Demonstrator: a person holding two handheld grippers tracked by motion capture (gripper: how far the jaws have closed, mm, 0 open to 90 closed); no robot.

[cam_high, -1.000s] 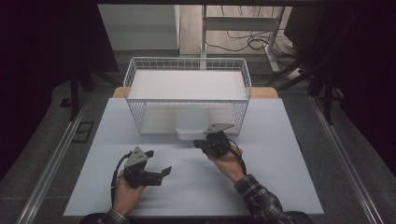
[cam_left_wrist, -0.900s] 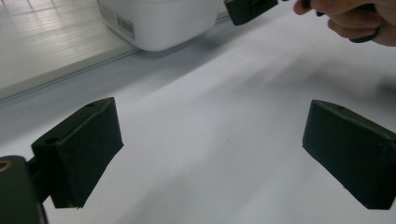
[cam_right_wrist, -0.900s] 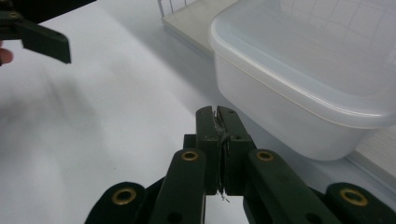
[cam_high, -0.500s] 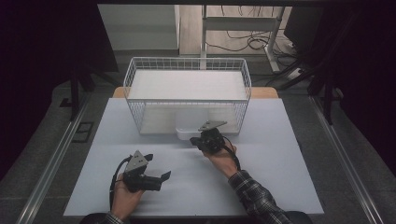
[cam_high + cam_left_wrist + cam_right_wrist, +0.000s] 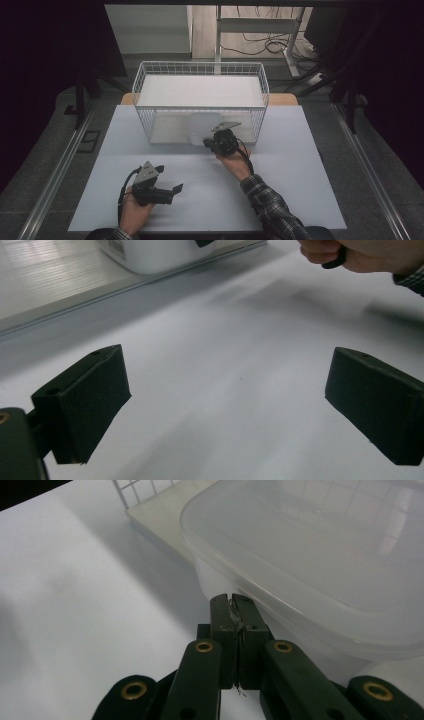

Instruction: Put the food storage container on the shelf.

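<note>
While the left hand-held gripper [image 5: 172, 190] waits wide open and empty at lower left, the right hand-held gripper [image 5: 209, 144], jaws pressed together on nothing, noses against the plastic container [image 5: 204, 127] at frame centre beside the wire basket [image 5: 145, 80]; seemingly a push comes next.

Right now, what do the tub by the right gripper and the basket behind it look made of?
Tub: looks like translucent frosted plastic; the basket's grid shows faintly through its lid, and the rim looks moulded and rounded. Basket: seems white-coated metal wire, going by its thin open grid of rods; the coating type is unclear.
</note>
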